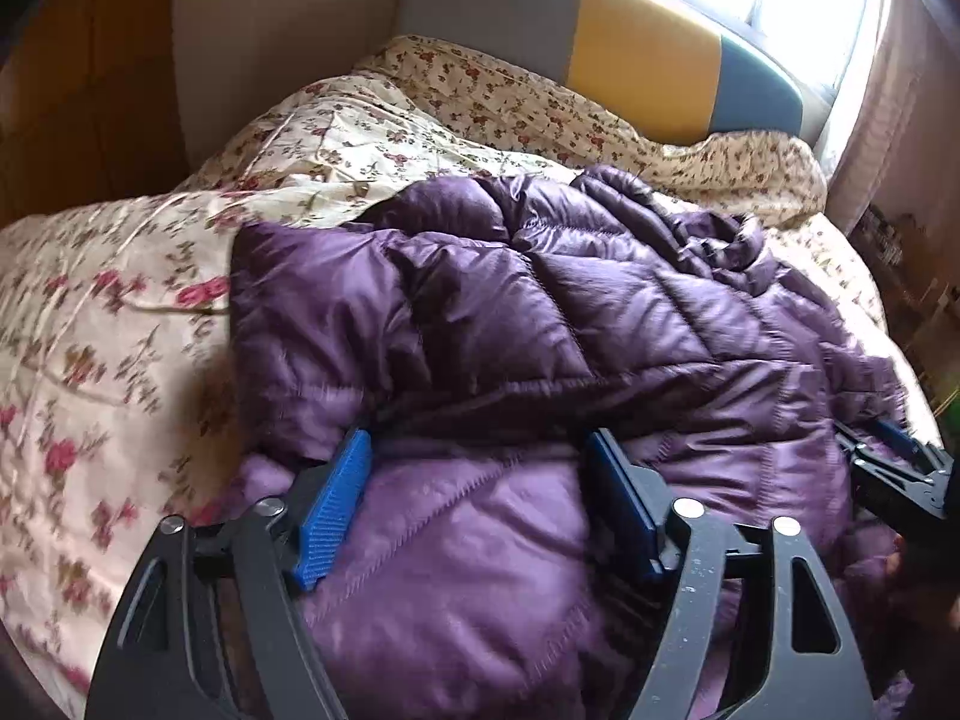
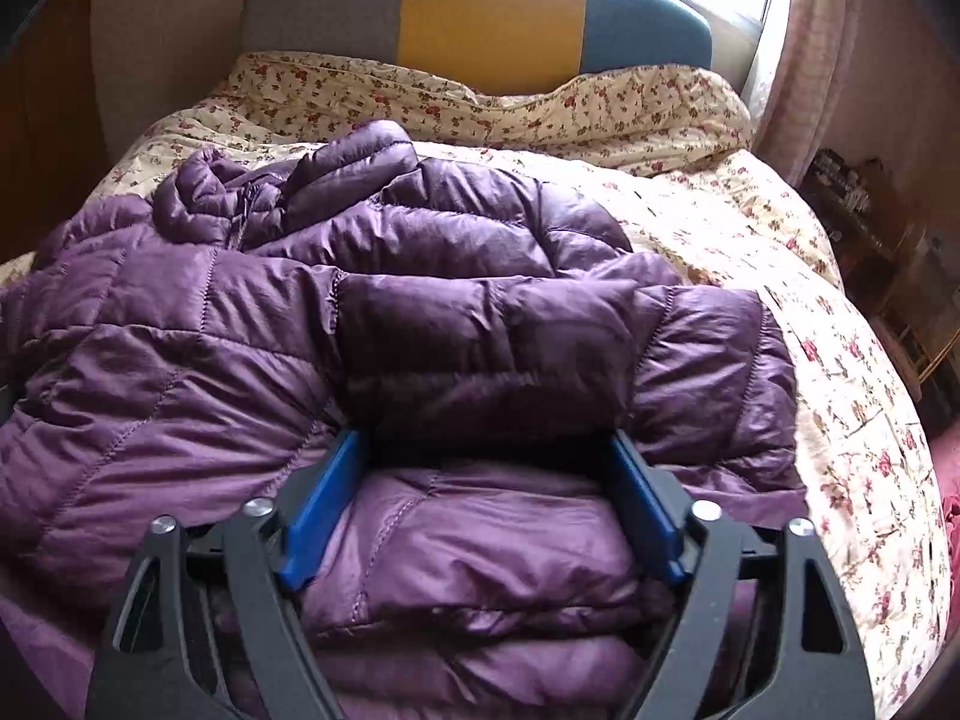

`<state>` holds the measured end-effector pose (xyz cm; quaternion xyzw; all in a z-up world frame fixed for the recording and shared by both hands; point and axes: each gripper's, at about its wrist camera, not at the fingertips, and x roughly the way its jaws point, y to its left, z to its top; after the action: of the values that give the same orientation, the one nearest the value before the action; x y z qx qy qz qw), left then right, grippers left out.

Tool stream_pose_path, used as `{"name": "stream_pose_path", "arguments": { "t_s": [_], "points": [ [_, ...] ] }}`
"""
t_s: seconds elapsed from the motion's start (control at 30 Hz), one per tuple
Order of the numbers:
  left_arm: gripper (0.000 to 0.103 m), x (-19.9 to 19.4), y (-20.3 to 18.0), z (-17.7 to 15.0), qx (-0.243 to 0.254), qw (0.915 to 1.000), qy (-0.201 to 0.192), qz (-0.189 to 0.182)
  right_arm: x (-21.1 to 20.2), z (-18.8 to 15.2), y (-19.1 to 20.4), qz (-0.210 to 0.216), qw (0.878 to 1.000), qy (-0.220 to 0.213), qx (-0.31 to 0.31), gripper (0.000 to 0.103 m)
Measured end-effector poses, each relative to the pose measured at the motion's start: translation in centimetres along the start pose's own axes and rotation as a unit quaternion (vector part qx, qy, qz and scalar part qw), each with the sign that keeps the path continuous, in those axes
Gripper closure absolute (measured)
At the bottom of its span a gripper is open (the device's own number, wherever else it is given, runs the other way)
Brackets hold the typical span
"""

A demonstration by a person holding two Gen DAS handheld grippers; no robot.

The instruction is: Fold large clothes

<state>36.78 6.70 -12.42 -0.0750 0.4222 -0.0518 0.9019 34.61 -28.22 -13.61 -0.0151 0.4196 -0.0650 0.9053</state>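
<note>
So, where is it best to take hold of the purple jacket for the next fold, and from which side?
Probably the near hem of the purple jacket, approached from the near side. That edge is thick and rolled, and it already lies between the open pads of the right tool and the left tool.

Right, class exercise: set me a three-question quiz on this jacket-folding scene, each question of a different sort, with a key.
1. True or false: the purple puffer jacket lies on a floral quilt.
2. Multiple choice: the middle panel of the headboard is A) red B) yellow C) white.
3. Fill in: the left gripper and the right gripper both have their jaws ____, over the jacket's near fold.

Key: 1 true; 2 B; 3 open.
</note>
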Motion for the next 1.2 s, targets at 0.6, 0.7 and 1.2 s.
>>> {"name": "stream_pose_path", "arguments": {
  "t_s": [0.6,0.7,1.2],
  "points": [
    [0.025,-14.4,5.1,-13.2,-0.008,0.9995,0.000,-0.030,-10.9,-13.3,-6.4,0.027,0.996,0.082,-0.035,0.012],
    [0.025,-16.1,5.8,-16.1,-0.008,0.9995,0.006,-0.029,-12.6,-16.1,-7.6,0.038,0.994,0.094,-0.033,0.012],
    [0.079,-21.1,5.6,-25.0,-0.027,0.9961,0.015,-0.083,-18.8,-23.6,-7.8,0.156,0.979,0.127,-0.043,0.069]
  ]
}}
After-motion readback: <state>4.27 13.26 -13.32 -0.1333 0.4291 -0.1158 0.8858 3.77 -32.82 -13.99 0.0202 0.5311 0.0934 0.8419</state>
